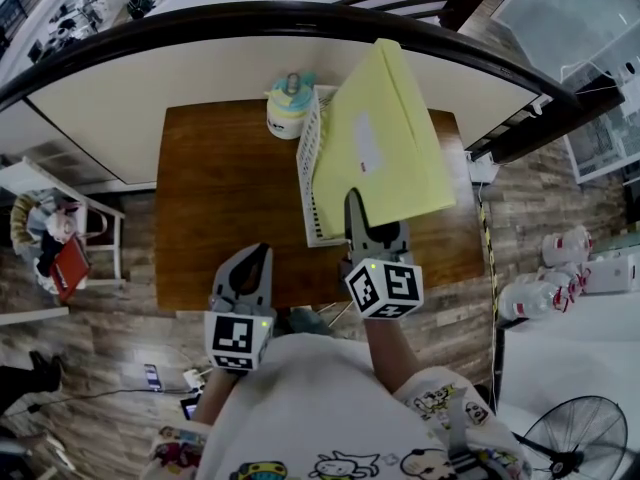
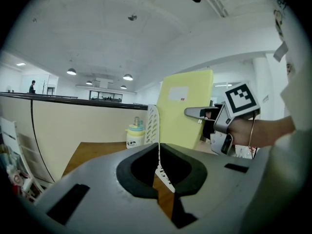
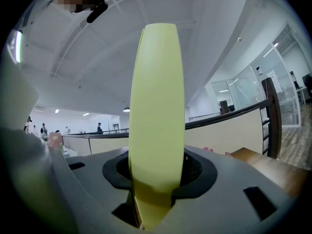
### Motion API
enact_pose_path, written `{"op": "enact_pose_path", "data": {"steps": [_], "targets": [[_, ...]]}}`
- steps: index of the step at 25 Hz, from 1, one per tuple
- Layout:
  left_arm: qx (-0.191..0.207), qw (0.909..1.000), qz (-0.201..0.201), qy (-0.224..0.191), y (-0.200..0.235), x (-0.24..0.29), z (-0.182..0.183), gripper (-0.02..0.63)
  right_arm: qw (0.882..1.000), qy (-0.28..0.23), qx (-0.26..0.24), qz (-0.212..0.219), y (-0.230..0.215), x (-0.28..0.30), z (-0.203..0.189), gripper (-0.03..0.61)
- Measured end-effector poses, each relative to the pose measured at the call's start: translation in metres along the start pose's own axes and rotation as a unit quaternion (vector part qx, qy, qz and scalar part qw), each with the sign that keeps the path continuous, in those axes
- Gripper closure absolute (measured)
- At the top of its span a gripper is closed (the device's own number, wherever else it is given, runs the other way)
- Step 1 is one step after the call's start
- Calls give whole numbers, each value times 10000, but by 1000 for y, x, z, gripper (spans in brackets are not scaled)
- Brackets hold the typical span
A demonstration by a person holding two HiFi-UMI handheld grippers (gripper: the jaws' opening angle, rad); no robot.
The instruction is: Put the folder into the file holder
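The right tongs are clenching the near edge of the yellow folder; in the right gripper view the folder's edge is standing straight up between the two pads and filling the gap. The folder is being held raised and tilted over the right part of the white file holder, covering most of it, so whether its lower edge is already inside cannot be told. The holder is lying along the middle of the wooden worktop, with its slatted left wall showing just beside the folder. A pale jar with a teal top is standing just beside the holder's far left corner, clear of the folder. The left tongs are hanging over the worktop's near edge, well apart from the holder, pressed together with nothing between them. A dark curved railing is running behind the worktop, a white chair with bundled things is sitting to the left, and a floor fan is standing at the lower right.
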State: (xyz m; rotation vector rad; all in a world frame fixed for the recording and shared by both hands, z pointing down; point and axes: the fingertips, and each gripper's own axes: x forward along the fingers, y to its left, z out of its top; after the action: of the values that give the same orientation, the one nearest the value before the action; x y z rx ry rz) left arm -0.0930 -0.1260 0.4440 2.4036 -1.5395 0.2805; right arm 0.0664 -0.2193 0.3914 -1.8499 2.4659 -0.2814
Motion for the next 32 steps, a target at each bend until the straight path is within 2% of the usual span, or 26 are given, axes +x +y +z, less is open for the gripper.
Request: {"op": "enact_pose_path", "data": {"steps": [32], "targets": [[-121,9997,70,197,9,14,-16,603,9962,757,-418,52,-6,11,-77,403]]}}
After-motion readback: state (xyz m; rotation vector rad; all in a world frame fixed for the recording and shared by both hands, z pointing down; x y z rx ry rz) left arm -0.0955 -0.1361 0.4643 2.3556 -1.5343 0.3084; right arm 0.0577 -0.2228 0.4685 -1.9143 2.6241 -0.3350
